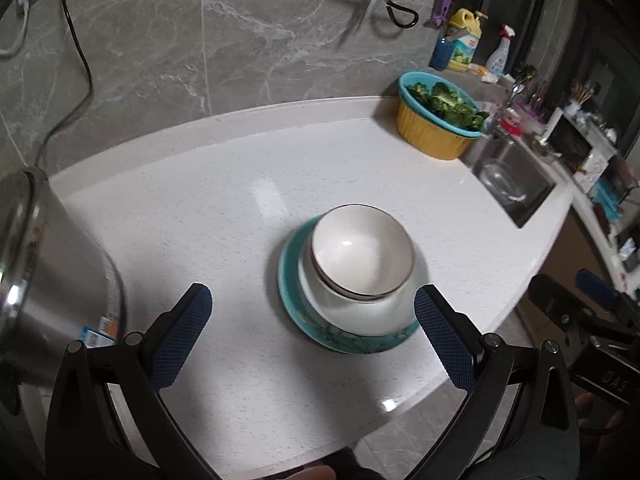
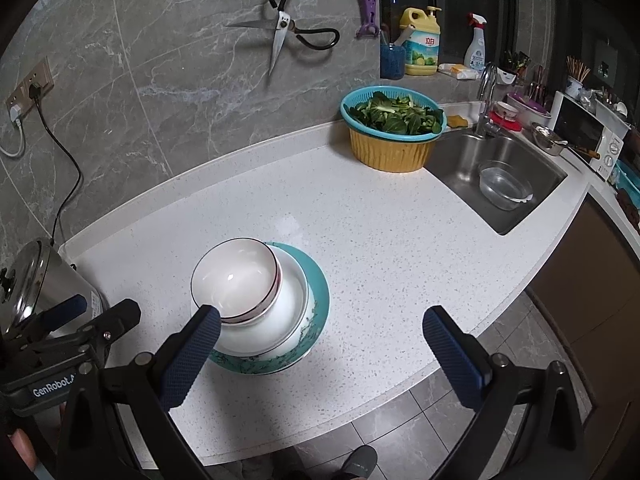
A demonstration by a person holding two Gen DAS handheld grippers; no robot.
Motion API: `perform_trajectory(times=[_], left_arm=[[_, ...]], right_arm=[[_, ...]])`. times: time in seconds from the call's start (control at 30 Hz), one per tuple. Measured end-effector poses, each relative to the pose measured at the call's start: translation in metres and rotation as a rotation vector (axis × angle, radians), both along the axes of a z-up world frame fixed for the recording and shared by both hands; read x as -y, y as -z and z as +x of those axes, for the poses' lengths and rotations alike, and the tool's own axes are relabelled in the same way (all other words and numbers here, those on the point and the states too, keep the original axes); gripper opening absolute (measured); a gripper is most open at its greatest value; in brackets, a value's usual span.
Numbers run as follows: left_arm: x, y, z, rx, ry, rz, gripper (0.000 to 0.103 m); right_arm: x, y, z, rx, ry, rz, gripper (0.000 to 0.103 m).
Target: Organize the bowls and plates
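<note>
The white countertop [image 2: 400,248] carries a stack near its front edge: a teal plate [image 1: 290,300] at the bottom, a white plate [image 1: 360,316] on it, and a dark-rimmed white bowl [image 1: 362,250] on top. Above the front edge, the left gripper [image 1: 312,316] and the right gripper [image 2: 320,332] both hover with fingers spread wide, grasping nothing.

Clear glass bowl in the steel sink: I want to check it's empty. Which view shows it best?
The right wrist view: the clear glass bowl sits unobstructed in the steel sink. The left wrist view shows it smaller, blurrier, near the edge.
</note>
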State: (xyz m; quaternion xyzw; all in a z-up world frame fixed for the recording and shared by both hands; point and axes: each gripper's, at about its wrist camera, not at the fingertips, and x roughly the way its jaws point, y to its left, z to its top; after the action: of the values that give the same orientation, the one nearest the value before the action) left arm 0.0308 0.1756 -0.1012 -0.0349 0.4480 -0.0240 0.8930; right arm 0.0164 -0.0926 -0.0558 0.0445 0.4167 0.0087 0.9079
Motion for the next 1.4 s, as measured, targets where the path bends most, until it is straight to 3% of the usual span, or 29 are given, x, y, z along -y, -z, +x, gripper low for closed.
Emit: perform_trajectory(times=[0.1, 0.23, 0.33, 1.4], left_arm=[[0.005, 0.001, 0.0, -0.013, 0.004, 0.064, 0.103], [0.002, 0.003, 0.002, -0.027, 0.026, 0.025, 0.103], [0.002, 0.005, 0.005, -0.038, 0.013, 0.055, 0.103], [0.007, 0.003, 0.0, -0.024, 0.022, 0.059, 0.103]], right_arm=[[-0.001, 0.001, 0.002, -0.006, -0.001, 0.006, 0.103], [-0.005, 0.0, 0.005, -0.007, -0.005, 0.005, 0.103], [-0.006, 0.0, 0.005, -0.008, -0.005, 0.003, 0.103], [-0.008, 0.004, 0.007, -0.033, 0.005, -0.009, 0.103]])
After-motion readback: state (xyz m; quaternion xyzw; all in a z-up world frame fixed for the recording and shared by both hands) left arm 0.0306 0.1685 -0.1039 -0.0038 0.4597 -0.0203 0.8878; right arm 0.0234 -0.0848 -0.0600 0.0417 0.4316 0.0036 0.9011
